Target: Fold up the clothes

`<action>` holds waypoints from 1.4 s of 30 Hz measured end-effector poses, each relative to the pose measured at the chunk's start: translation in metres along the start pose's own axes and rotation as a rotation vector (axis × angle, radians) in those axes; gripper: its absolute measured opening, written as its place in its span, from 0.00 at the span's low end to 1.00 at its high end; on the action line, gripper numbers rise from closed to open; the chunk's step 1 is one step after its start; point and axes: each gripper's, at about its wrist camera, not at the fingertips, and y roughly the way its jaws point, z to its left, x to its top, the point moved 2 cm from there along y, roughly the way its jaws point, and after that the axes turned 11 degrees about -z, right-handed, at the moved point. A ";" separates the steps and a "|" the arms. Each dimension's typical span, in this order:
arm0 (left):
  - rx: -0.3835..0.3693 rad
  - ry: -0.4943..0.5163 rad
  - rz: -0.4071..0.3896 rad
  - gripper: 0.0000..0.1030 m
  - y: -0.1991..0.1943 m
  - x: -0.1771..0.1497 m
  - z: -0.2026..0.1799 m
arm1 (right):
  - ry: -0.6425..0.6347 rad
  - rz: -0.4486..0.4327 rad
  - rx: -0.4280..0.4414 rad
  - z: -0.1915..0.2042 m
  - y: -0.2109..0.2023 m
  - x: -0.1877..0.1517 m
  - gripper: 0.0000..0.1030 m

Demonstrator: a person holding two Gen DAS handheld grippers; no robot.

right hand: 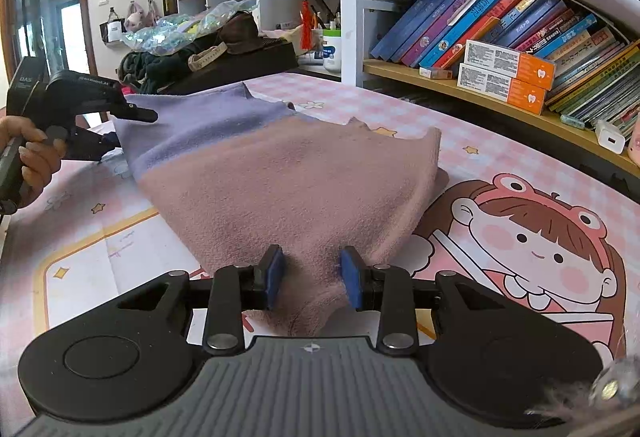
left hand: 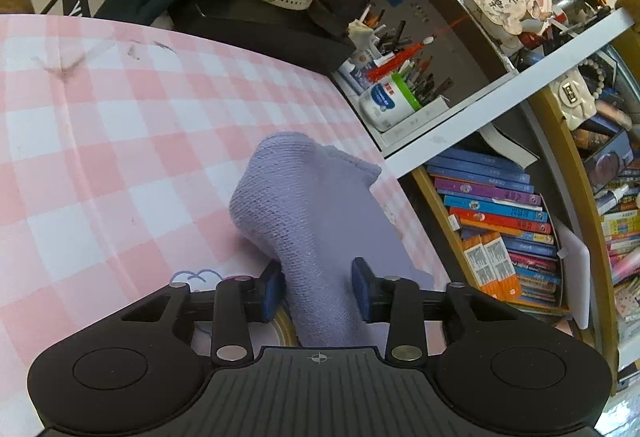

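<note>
Now your knit garment (right hand: 288,181), lilac at one end and dusty pink at other, hangs stretched just above pink checked table (left hand: 120,141). Your right gripper (right hand: 312,273): jaws clamped on pink end. Your left gripper (left hand: 318,287): jaws part open, lilac end between pads, grip uncertain.

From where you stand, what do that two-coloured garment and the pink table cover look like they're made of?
The garment, lilac at one end and dusty pink at the other, looks like soft knit or fleece: the left wrist view shows fine ribbed rows, the right wrist view a fuzzy nap. The table cover looks like smooth printed plastic or vinyl, flat with crisp cartoon print and a faint sheen, though I can't be sure.
</note>
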 end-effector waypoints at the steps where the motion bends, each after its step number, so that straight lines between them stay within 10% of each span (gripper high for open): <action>1: 0.006 -0.011 -0.003 0.31 0.000 0.000 0.000 | 0.004 0.000 0.002 -0.001 0.000 0.000 0.30; 30: -0.067 0.001 -0.075 0.14 -0.006 0.007 -0.023 | -0.002 0.009 0.045 -0.005 0.000 0.000 0.32; 38: -0.293 0.329 -0.139 0.14 -0.032 -0.008 -0.127 | 0.021 0.008 0.050 -0.008 0.000 0.001 0.32; 42: -0.399 0.816 -0.121 0.15 -0.053 -0.074 -0.185 | 0.030 0.007 0.049 -0.009 0.000 0.001 0.32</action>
